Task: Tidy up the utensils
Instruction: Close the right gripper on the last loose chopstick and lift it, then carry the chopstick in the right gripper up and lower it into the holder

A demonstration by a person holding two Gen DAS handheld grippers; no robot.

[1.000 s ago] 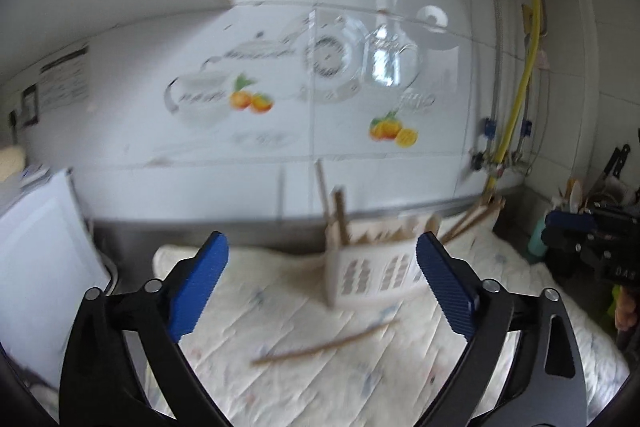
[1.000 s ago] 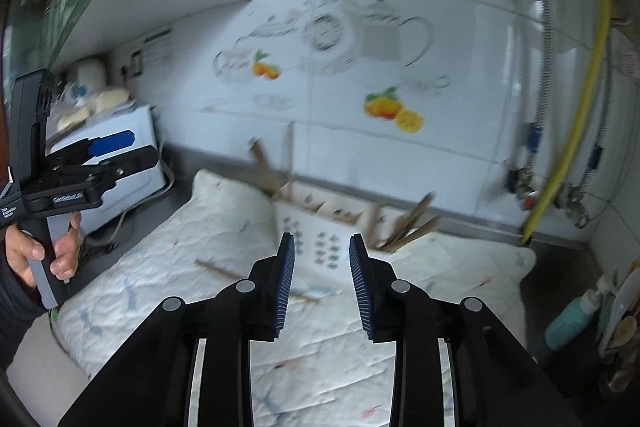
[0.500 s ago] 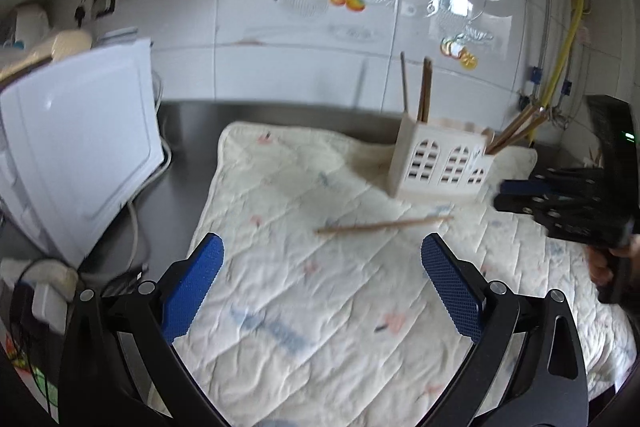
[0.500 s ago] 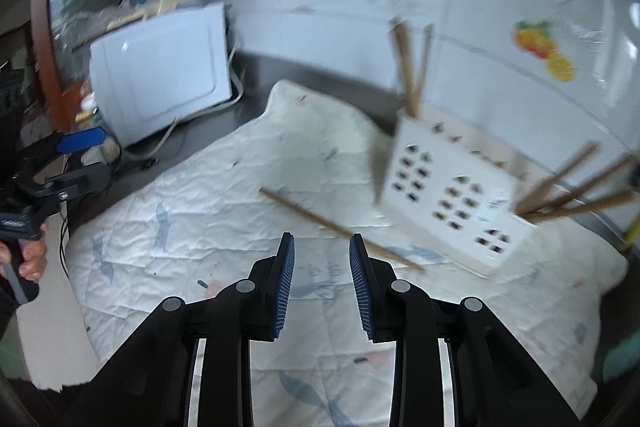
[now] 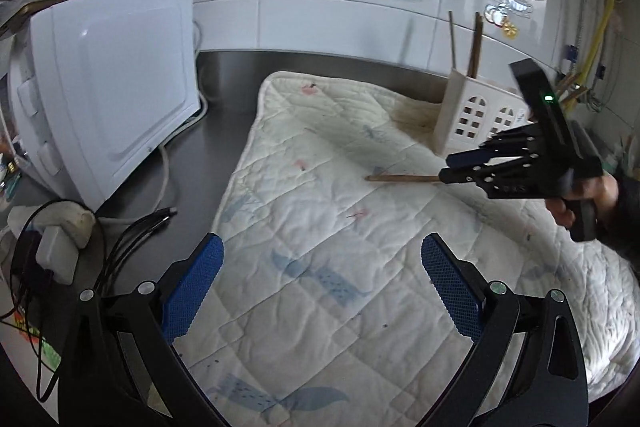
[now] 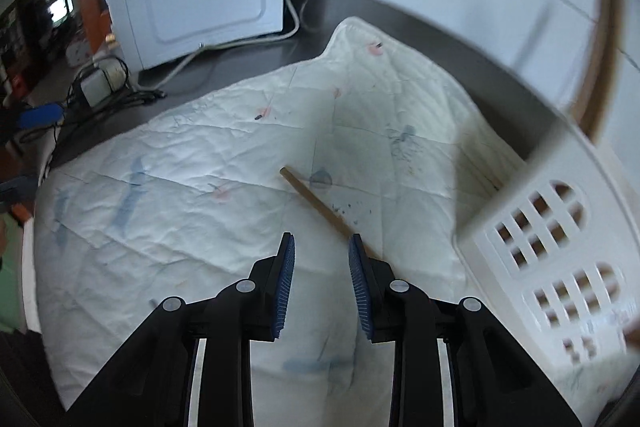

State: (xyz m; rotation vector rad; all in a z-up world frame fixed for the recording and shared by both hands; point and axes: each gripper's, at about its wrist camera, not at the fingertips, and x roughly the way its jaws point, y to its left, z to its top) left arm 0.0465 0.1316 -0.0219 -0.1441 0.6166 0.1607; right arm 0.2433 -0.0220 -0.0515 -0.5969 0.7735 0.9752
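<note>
Single chopstick observed flat on quilted mat, beside white holder. Right tool positioned just above its near end, jaws narrow, just closing slightly, nothing gripped. Left tool held wide, empty, well apart from chopstick.

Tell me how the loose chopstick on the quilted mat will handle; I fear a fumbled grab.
The chopstick looks thin, straight and wooden: probably stiff and light. Its flat sides suggest little rolling. Lying flush on the soft quilted mat, it may sink, so pinching could snag fabric.
</note>
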